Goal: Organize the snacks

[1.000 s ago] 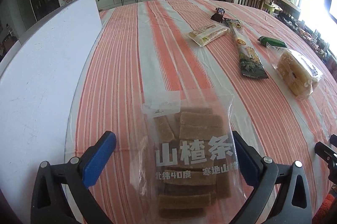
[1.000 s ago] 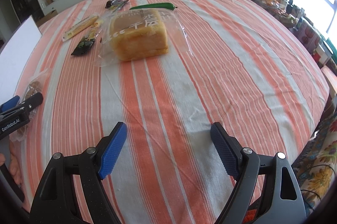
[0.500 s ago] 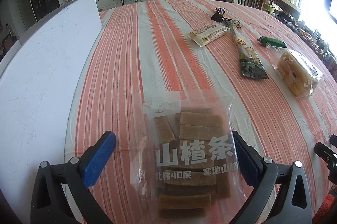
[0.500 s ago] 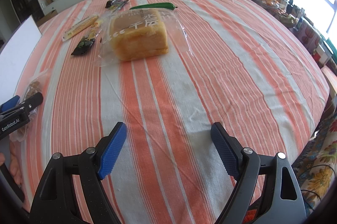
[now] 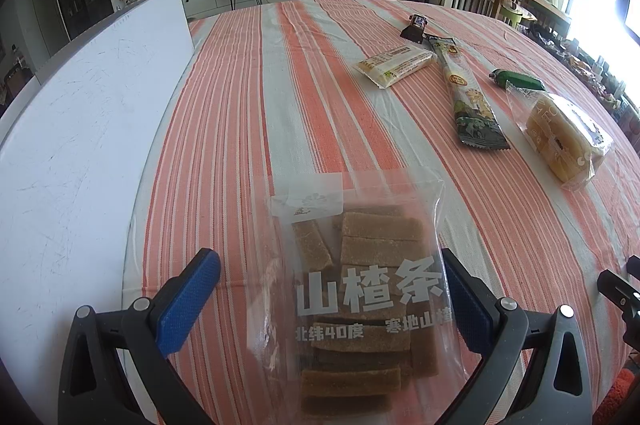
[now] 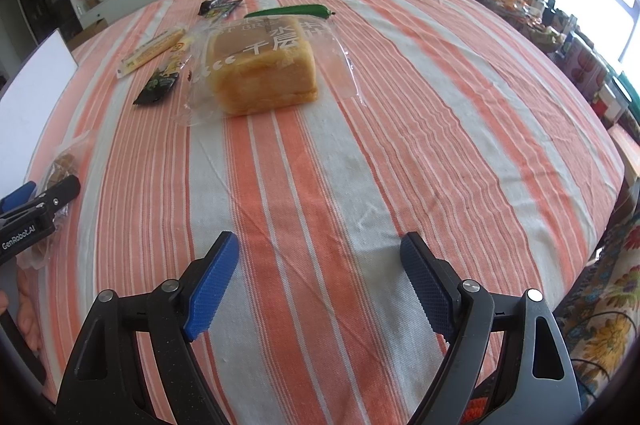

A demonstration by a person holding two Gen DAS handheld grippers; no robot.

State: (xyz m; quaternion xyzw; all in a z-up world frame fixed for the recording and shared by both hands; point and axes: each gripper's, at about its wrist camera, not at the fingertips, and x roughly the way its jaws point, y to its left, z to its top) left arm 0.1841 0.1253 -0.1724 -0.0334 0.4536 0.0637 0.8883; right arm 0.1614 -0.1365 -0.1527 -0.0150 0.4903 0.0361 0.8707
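A clear bag of brown hawthorn strips (image 5: pixel 368 245) lies on the striped tablecloth (image 5: pixel 240 105) between the wide-open jaws of my left gripper (image 5: pixel 324 299). The left pad stands well clear of the bag; the right pad is close beside its edge. My right gripper (image 6: pixel 320 281) is open over bare cloth with nothing between its fingers. Farther out lie a bagged bread loaf (image 6: pixel 260 73), a green sausage stick (image 6: pixel 292 11), a long dark snack packet (image 5: pixel 468 101), a yellow-white bar (image 5: pixel 396 65) and a small dark packet (image 5: pixel 416 25).
A large white board (image 5: pixel 80 145) covers the table's left side. The left gripper (image 6: pixel 36 213) shows at the left edge of the right wrist view, with a hand below it. The table edge (image 6: pixel 600 225) drops off at right, beside a cluttered sideboard (image 6: pixel 560 25).
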